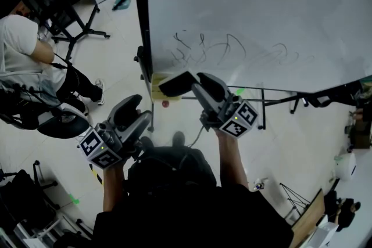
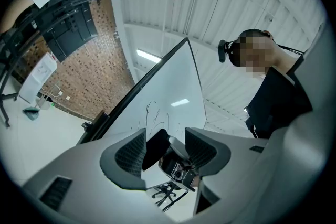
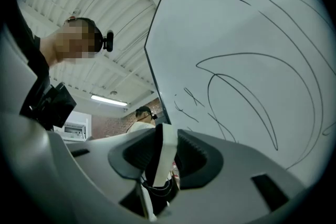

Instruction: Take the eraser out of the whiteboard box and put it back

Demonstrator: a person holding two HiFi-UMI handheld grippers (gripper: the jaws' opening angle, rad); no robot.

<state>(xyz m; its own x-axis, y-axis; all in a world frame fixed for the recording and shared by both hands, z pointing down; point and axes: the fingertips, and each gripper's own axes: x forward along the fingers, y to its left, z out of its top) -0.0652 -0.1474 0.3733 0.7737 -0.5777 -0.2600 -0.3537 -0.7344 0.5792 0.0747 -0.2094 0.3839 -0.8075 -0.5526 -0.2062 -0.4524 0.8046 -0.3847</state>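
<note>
A whiteboard (image 1: 261, 14) with black scribbles fills the upper right of the head view. My right gripper (image 1: 200, 83) is shut on a dark eraser (image 1: 177, 83), held just off the board's lower left corner. In the right gripper view the eraser (image 3: 168, 149) is a thin slab, one side black and one white, pinched edge-on between the jaws, with the board (image 3: 252, 34) close on the right. A yellowish box (image 1: 156, 89) shows partly behind the eraser. My left gripper (image 1: 139, 108) hangs lower left, open and empty. The left gripper view looks through its gap (image 2: 165, 139) at the held eraser (image 2: 155, 147).
A seated person (image 1: 23, 49) is at the far left beside a black stand (image 1: 81, 26). The board's stand bar and feet (image 1: 279, 101) run under its lower edge. A small red thing (image 1: 165, 104) lies on the pale floor below the box.
</note>
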